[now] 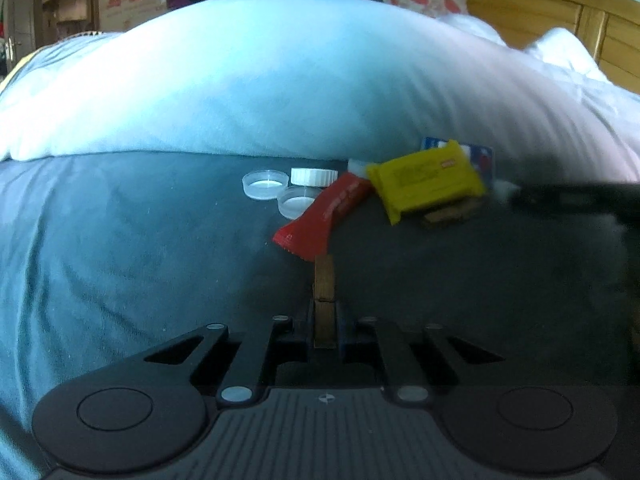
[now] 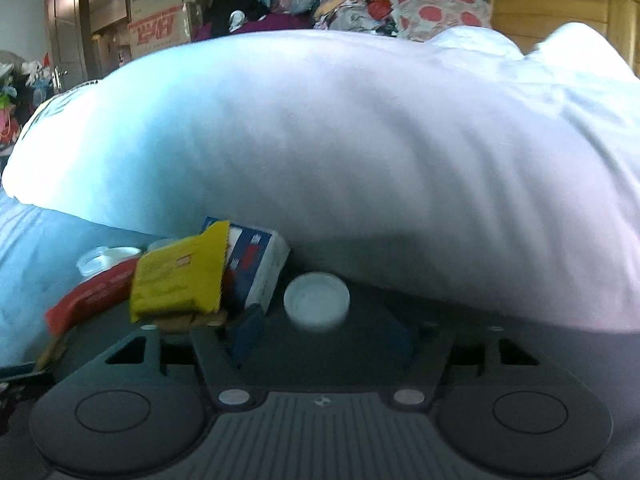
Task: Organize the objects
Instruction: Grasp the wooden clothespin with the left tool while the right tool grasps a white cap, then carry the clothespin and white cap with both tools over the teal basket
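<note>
Two tongs work the bed [image 1: 120, 220]: my left tongs [image 1: 325, 320] pinch a wooden clothespin [image 1: 324, 288] for carrying toward the pile; my right tongs [image 2: 320, 332], spread, straddle a white cap [image 2: 317, 300] beside the yellow packet [image 2: 180, 276].

Bed sheet [image 1: 120, 240]: white duvet [image 1: 280, 80], clear lids [image 1: 266, 185], red tube [image 1: 324, 216], yellow packet [image 1: 424, 180], white cap [image 2: 317, 300].

- Both views are dim, with a cold blue cast.
- The white duvet [image 1: 320, 80] is the brightest area, washed pale on top, with shade beneath its front edge.
- Fisheye bending curves the edges; the corners go black.
- In the right wrist view, the white cap [image 2: 317, 300] is soft with blur.
- In the left wrist view, a dark smear [image 1: 576, 196] streaks the right side.
</note>
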{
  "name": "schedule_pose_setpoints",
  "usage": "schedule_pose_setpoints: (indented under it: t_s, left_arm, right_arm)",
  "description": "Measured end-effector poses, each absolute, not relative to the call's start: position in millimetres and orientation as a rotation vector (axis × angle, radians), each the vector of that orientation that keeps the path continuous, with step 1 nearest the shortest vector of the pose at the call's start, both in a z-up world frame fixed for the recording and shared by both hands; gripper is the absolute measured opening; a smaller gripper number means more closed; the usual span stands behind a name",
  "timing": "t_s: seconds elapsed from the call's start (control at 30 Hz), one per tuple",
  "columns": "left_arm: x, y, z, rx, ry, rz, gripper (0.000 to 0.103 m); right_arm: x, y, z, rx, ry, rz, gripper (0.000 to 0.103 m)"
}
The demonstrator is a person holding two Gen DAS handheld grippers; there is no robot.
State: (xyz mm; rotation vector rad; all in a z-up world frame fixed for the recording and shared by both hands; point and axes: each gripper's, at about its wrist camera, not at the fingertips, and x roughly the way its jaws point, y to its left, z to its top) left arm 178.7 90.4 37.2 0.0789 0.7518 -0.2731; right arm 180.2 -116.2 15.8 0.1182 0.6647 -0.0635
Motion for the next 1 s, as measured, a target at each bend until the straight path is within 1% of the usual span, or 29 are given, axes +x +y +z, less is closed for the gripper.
schedule_pose_setpoints:
  t_s: [0.17, 0.2, 0.23, 0.27, 0.4, 0.57, 0.7, 0.77, 1.0]
  left_arm:
    - [183.4, 90.3, 33.6, 0.076, 0.740, -0.269, 0.014]
    - [184.6, 90.0, 33.2, 0.077, 0.737, -0.268, 0.014]
    - [186.1, 89.4, 32.7, 0.078, 0.736, -0.267, 0.014]
    - [187.5, 88.9, 32.9, 0.081, 0.735, -0.266, 0.015]
    - [188.8, 85.0, 33.3, 0.097, 0.742, -0.253, 0.013]
    - [173.3, 84.5, 46.8, 0.078, 0.748, -0.248, 0.013]
    - [141.2, 90.3, 89.3, 0.073, 0.673, -0.221, 0.013]
    - [125.3, 101.3, 113.7, 0.067, 0.637, -0.177, 0.013]
    - [69.1, 182.3, 199.7, -0.001, 0.525, 0.098, 0.013]
  right_arm:
    - [200.4, -114.5, 3.6, 0.102, 0.704, -0.070, 0.065]
    - [200.3, -113.3, 3.3, 0.101, 0.702, -0.072, 0.060]
    - [199.5, -112.2, 3.2, 0.102, 0.696, -0.072, 0.049]
    - [198.0, -110.8, 3.4, 0.101, 0.691, -0.077, 0.042]
    - [185.5, -108.4, 7.9, 0.128, 0.673, -0.106, 0.042]
    - [144.7, -101.7, 26.5, 0.200, 0.638, -0.104, 0.042]
    - [108.6, -88.3, 54.1, 0.223, 0.599, -0.068, 0.042]
    - [93.5, -81.4, 76.5, 0.218, 0.571, -0.038, 0.042]
    - [63.0, -14.1, 165.0, 0.185, 0.455, 0.123, 0.042]
